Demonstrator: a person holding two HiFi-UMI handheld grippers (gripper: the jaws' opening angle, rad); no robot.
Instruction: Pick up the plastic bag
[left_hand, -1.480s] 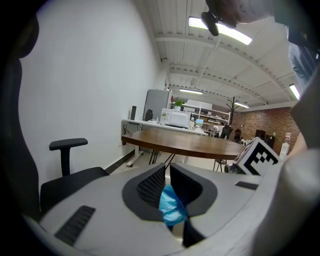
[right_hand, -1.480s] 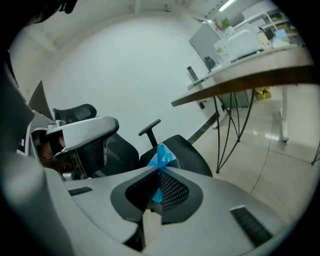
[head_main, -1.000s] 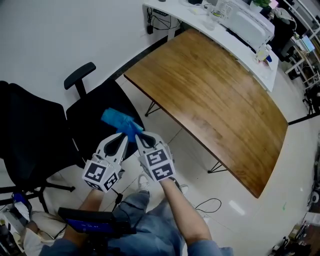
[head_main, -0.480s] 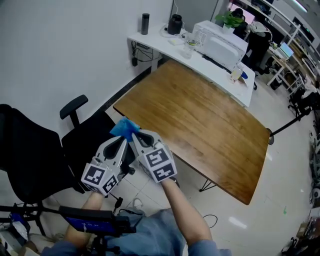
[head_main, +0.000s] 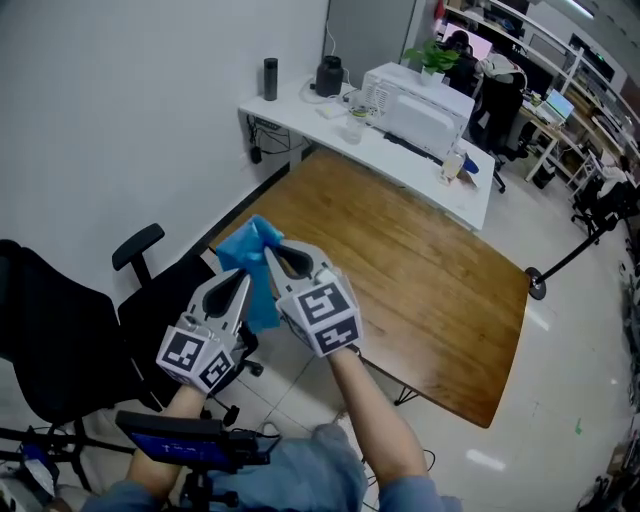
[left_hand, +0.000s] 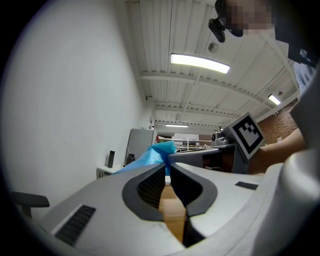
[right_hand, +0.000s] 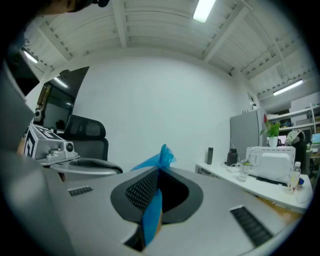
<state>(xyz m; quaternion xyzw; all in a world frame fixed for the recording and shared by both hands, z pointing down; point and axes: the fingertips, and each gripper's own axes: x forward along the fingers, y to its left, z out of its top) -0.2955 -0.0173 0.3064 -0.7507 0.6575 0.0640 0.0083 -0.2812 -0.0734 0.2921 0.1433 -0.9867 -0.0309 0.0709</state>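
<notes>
A crumpled blue plastic bag (head_main: 252, 248) hangs in the air between my two grippers, over the gap between the black chair and the wooden table. My left gripper (head_main: 243, 283) is shut, with a corner of the bag (left_hand: 152, 154) pinched at its tips (left_hand: 166, 164). My right gripper (head_main: 270, 258) is shut on the bag too: a blue strip (right_hand: 151, 215) runs down between its jaws and a tuft (right_hand: 163, 156) sticks out past the tips. The two grippers' tips almost touch. Both point roughly level.
A wooden table (head_main: 420, 270) stands ahead and to the right. A black office chair (head_main: 60, 340) is at the left by the white wall. Behind, a white desk (head_main: 300, 105) carries a bottle (head_main: 270, 78), a kettle (head_main: 328, 75) and a white appliance (head_main: 415, 100).
Both grippers have risen together with the blue bag, from just above the chair seat to higher up beside the table's near corner. The jaws stayed shut.
</notes>
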